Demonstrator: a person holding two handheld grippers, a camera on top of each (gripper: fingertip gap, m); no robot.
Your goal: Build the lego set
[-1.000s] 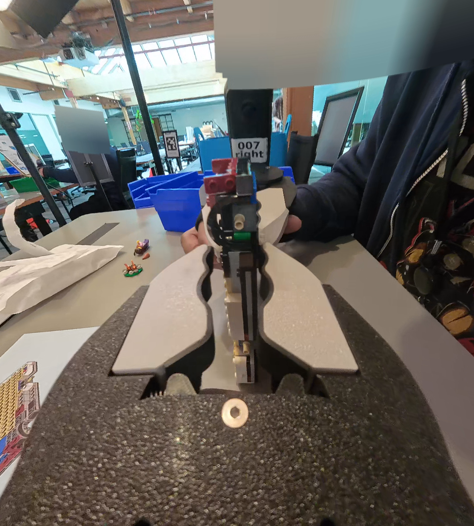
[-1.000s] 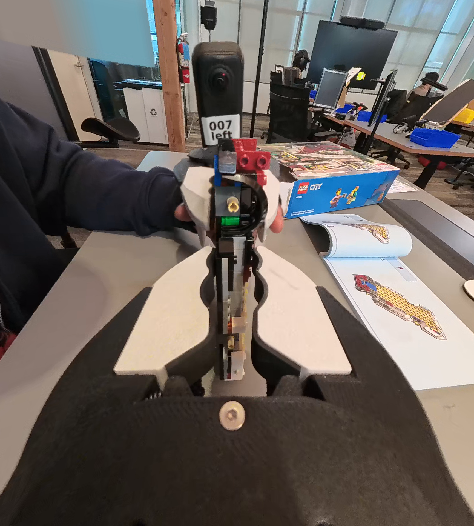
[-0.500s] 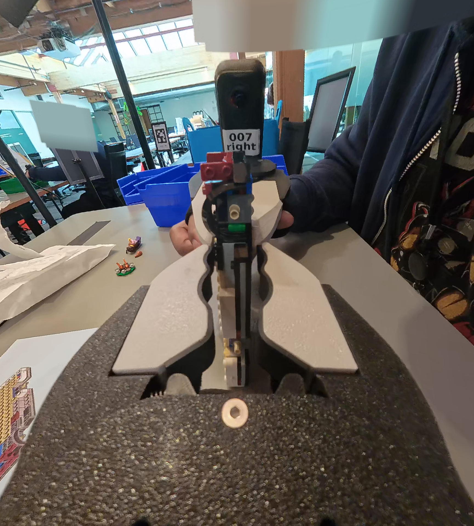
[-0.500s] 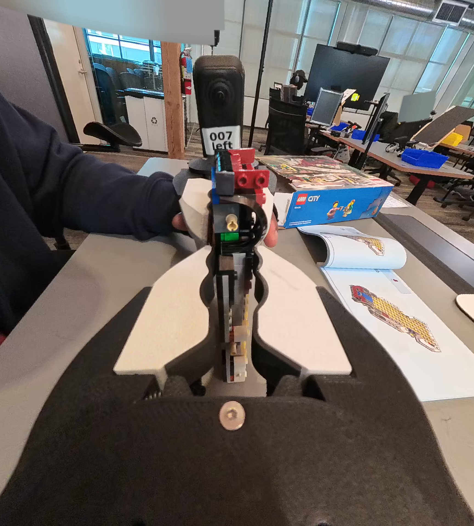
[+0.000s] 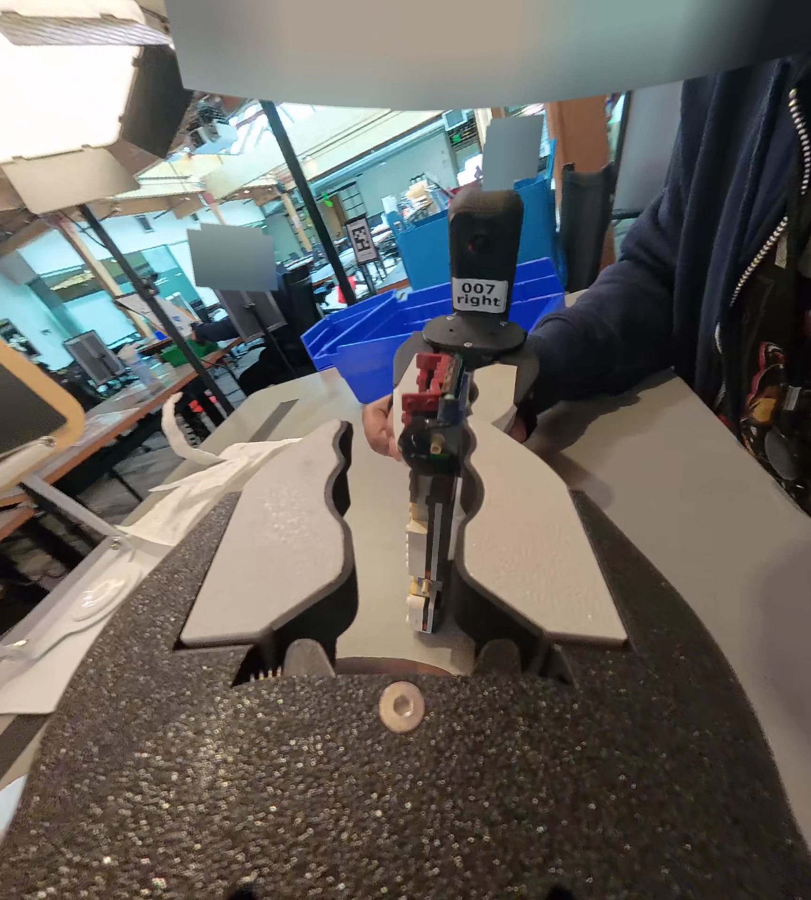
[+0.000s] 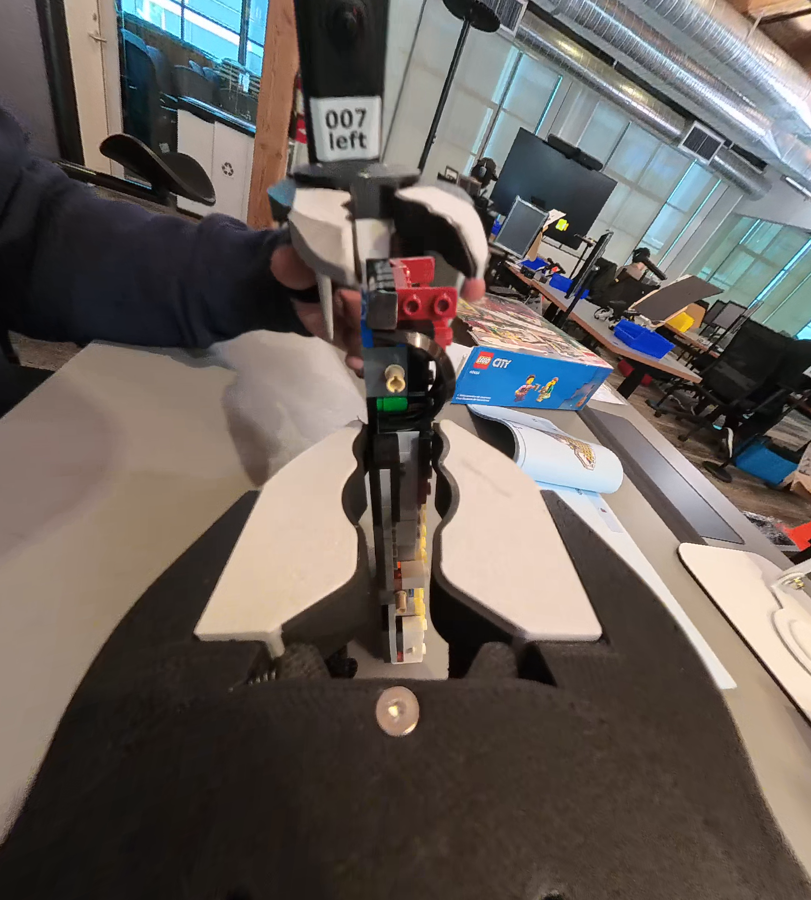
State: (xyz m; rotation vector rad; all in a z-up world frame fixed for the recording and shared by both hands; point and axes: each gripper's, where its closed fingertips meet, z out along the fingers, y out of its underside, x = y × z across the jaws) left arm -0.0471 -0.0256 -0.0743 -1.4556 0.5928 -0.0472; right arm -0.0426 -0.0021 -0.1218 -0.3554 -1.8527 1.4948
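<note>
Right tongs [image 6: 396, 433] pinch long brick model [image 6: 401, 487], both pads pressed on its sides, model pointing toward 12 o'clock above grey desk [image 6: 101, 414]. Left tongs [image 5: 405, 433] spread; one pad clear of model, other alongside it. Blue box [image 6: 530, 372] and open booklet [image 6: 564, 458] at 2 o'clock.

Blue bins [image 5: 384, 341], toy box [image 6: 530, 377], open booklet [image 6: 564, 458].
</note>
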